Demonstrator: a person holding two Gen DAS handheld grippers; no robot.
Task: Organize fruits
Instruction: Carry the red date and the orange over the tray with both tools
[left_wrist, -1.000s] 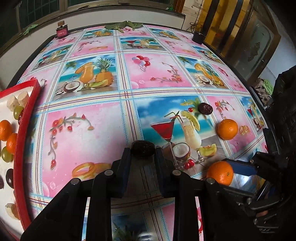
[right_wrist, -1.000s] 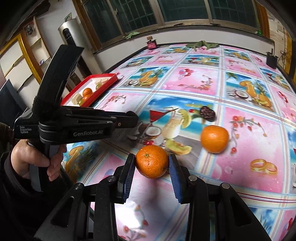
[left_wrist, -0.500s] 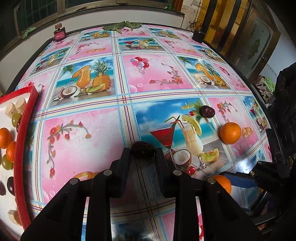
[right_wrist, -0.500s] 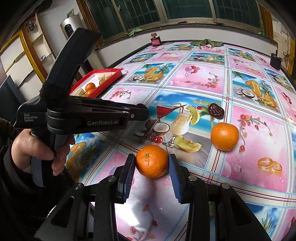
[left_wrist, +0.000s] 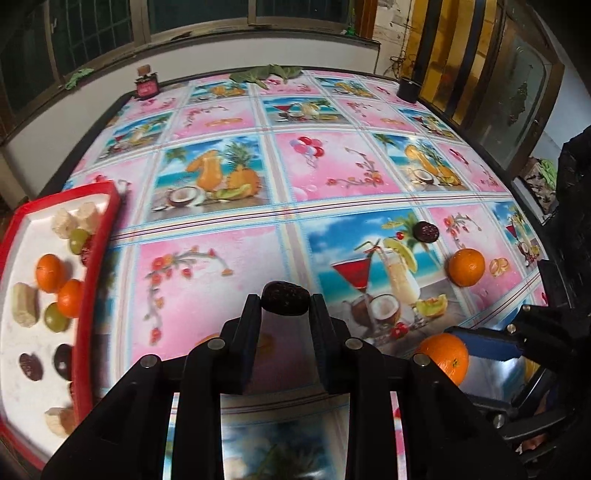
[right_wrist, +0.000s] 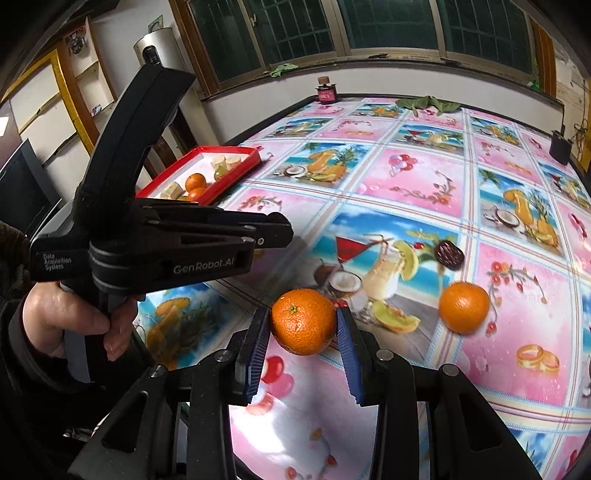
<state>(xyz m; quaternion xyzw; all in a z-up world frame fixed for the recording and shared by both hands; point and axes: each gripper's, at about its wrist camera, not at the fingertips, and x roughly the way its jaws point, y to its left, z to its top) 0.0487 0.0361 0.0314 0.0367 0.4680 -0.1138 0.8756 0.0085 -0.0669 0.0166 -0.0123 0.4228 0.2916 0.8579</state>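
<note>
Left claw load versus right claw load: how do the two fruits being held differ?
The left claw pinches a dark wrinkled date; the right claw grips a bright orange tangerine. The date is small, so its jaws sit close together, while the rounder, bigger tangerine keeps its jaws wider apart. The date looks matte and shrivelled, the tangerine glossy and dimpled. Both are clamped at the fingertips above the tablecloth.

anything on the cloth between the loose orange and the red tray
No real fruit. In the left wrist view, only printed tablecloth runs from the loose orange to the red tray; the left tongs with their dark date hang nearer the camera.
</note>
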